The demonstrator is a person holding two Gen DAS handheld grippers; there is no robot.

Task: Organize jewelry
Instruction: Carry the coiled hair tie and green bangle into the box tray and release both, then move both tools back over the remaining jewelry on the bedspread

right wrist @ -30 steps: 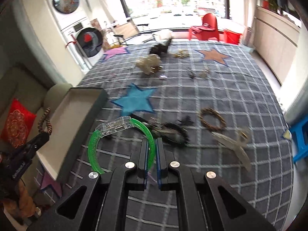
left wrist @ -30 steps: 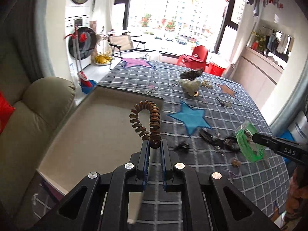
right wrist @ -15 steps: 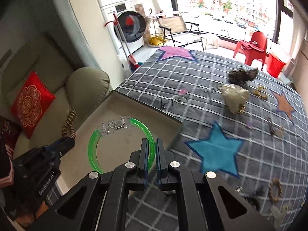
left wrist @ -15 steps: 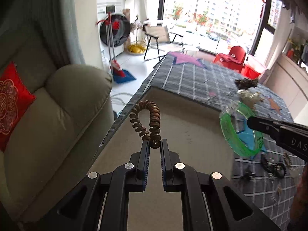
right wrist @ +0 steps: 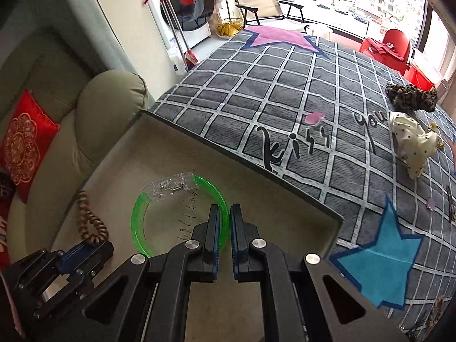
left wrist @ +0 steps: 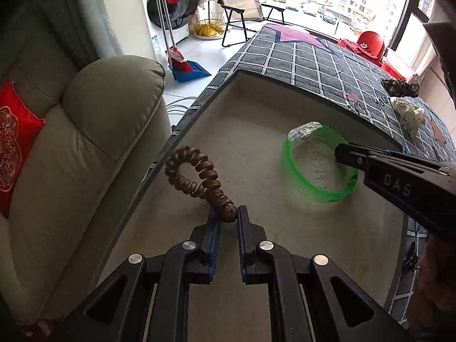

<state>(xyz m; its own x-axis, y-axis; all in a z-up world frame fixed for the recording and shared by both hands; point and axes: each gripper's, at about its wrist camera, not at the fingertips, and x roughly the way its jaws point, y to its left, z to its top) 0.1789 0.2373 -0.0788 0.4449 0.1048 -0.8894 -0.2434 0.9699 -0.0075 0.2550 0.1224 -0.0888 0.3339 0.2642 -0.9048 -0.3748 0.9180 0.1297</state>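
My left gripper [left wrist: 228, 213] is shut on a brown spiral coil band [left wrist: 196, 176], held low over the left side of a shallow beige box [left wrist: 250, 108]. My right gripper [right wrist: 229, 212] is shut on a green plastic bangle [right wrist: 142, 208] with a clear clasp, held over the box floor; whether the bangle touches the floor I cannot tell. The bangle [left wrist: 313, 168] and right gripper [left wrist: 340, 152] also show in the left wrist view. The coil band [right wrist: 89, 222] and left gripper [right wrist: 91, 245] show in the right wrist view.
The box lies on a grey checked cloth with stars [right wrist: 285, 91]. A leopard-print scrunchie [right wrist: 410, 97] and a white dotted scrunchie [right wrist: 410, 142] lie at the far right. A beige sofa [left wrist: 85, 142] with a red cushion [left wrist: 14, 148] stands left of the box.
Both grippers have moved further over the box and come down closer to its floor, each still holding its piece. The coil band now leans to the left.
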